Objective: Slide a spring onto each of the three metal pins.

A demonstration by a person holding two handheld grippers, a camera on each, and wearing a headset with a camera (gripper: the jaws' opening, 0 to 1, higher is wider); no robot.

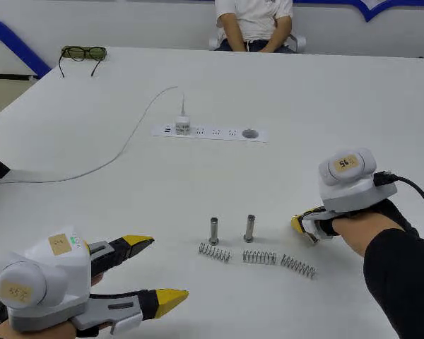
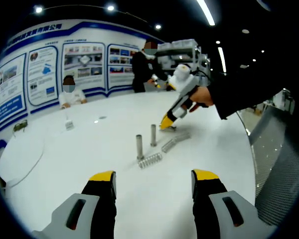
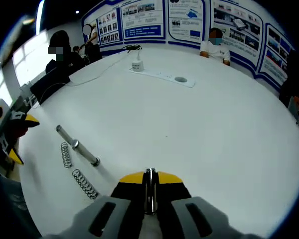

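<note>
Smooth white desk (image 1: 198, 176), open surface all round the work: two cylindrical steel pins (image 1: 213, 231) upright toward the near edge, three coiled springs (image 1: 259, 257) lying just before them; left gripper (image 1: 155, 270) jaws apart; right gripper (image 1: 302, 224) clamped on third pin (image 3: 149, 191), plain in right gripper view.

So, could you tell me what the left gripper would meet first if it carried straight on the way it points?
Most likely the nearest spring, which lies straight ahead of the left gripper, with an upright pin just behind it, though depth is hard to judge.
</note>
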